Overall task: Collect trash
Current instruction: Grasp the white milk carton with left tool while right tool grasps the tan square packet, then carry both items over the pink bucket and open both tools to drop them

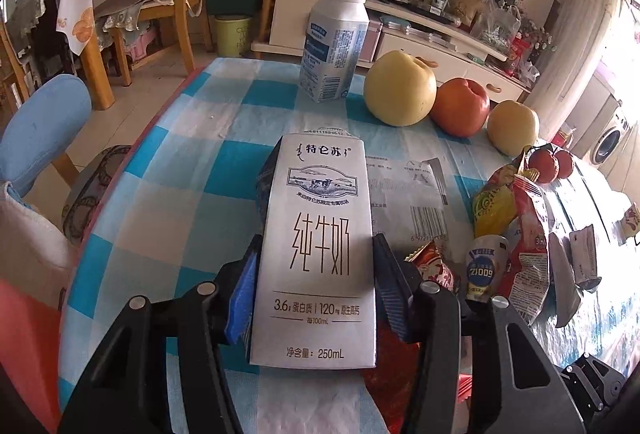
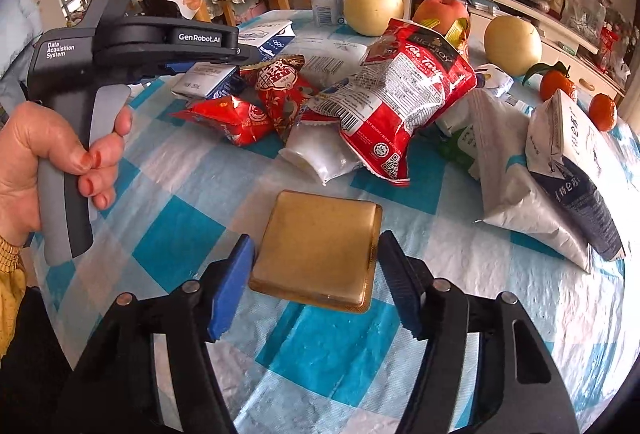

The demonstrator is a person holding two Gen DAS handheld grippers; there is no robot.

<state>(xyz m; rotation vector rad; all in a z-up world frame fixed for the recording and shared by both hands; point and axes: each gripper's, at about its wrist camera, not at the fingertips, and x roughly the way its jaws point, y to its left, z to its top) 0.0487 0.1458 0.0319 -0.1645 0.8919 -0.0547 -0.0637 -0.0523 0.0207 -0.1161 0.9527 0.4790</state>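
Observation:
My left gripper is shut on a white 250 mL milk carton, held above the checked table; in the right wrist view the same gripper holds the carton at the far left. My right gripper is open, its fingers on either side of a flat golden square packet lying on the table, not touching it. A big red snack bag, small red wrappers, a white pouch and a crumpled white carton lie beyond.
A white bottle, two pale apples and a red apple stand at the table's far side. Small oranges sit at the right. Wrappers lie to the left gripper's right. Chairs stand by the table's left edge.

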